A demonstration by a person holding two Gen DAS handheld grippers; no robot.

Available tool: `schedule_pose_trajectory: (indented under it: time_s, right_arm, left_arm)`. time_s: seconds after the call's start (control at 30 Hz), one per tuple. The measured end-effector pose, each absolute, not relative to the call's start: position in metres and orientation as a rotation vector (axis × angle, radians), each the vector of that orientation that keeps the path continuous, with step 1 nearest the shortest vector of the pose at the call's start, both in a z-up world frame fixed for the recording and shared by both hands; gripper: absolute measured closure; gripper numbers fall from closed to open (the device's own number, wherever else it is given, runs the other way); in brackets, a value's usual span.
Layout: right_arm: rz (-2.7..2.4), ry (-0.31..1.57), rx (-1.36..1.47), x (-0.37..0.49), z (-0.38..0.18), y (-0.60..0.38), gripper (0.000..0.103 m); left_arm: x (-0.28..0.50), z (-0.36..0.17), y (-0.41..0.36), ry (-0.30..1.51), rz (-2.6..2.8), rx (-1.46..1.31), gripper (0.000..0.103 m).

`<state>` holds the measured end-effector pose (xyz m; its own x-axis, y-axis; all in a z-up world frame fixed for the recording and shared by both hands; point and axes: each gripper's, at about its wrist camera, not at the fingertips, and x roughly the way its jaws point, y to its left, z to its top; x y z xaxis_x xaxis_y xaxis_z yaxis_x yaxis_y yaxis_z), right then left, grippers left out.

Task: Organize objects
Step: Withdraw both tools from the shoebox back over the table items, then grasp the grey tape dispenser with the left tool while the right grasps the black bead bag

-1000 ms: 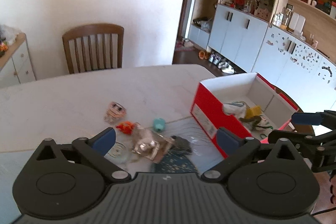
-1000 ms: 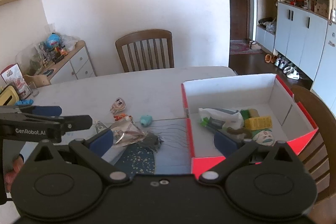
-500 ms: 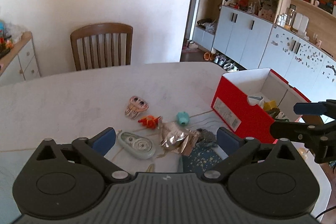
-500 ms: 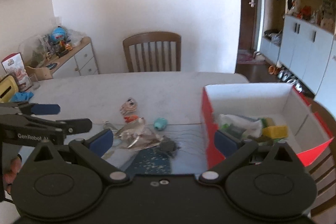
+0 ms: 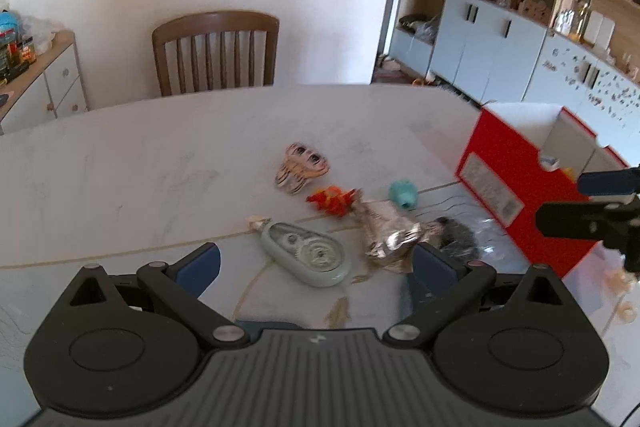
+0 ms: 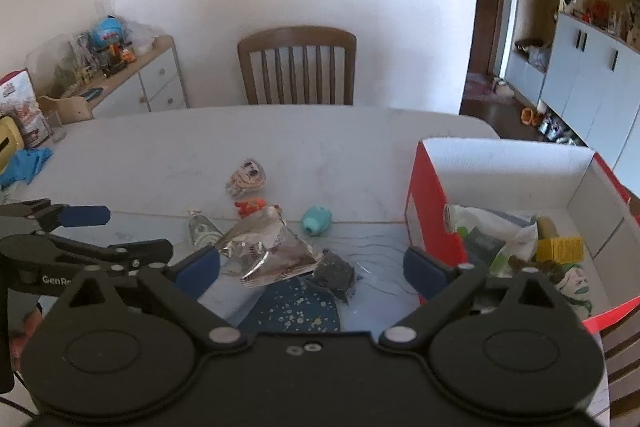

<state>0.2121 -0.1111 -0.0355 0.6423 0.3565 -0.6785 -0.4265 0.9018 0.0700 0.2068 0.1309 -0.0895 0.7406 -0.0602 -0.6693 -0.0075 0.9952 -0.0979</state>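
Small items lie in a cluster on the white table (image 5: 160, 179): a striped toy (image 5: 300, 167), an orange toy (image 5: 332, 201), a teal toy (image 5: 403, 193), a crumpled foil wrapper (image 5: 388, 231), a dark grey piece (image 5: 456, 233) and a pale green tape dispenser (image 5: 308, 255). My left gripper (image 5: 316, 263) hangs open just above the dispenser. My right gripper (image 6: 312, 267) is wide, its jaws closing slightly over the foil wrapper (image 6: 268, 247) without touching it. The red box (image 6: 424, 195) to the right holds several items.
A wooden chair (image 6: 296, 67) stands behind the table. A cluttered sideboard (image 6: 132, 83) is at the back left and grey cabinets (image 5: 492, 47) at the right. A blue cloth (image 6: 24, 163) lies at the table's left edge. A dark speckled sheet (image 6: 292, 307) lies under the cluster.
Both grippers sank and slid left toward the cluster. The box drifted to the right in both views. The tape dispenser now shows between the left fingers, the foil between the right.
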Motion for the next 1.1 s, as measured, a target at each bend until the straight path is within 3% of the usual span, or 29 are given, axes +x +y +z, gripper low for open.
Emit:
schedule_pose_trajectory:
  time_s: [0.4,0.8,1.1]
  right_arm:
    - [0.455,0.836,-0.106,0.243,-0.062,-0.083,0.013]
    - [0.288,0.902,-0.082,0.267,-0.092,-0.097,0.024]
    - [0.29,0.928,-0.06,0.265,-0.104,-0.101,0.025]
  left_arm:
    - [0.235,-0.127,0.132,0.793,-0.036,-0.088,0.0]
    - [0.264,-0.133,0.148,0.811,0.06,-0.14,0.0]
    - [0.282,-0.145,0.14,0.844,0.086,-0.136,0.001]
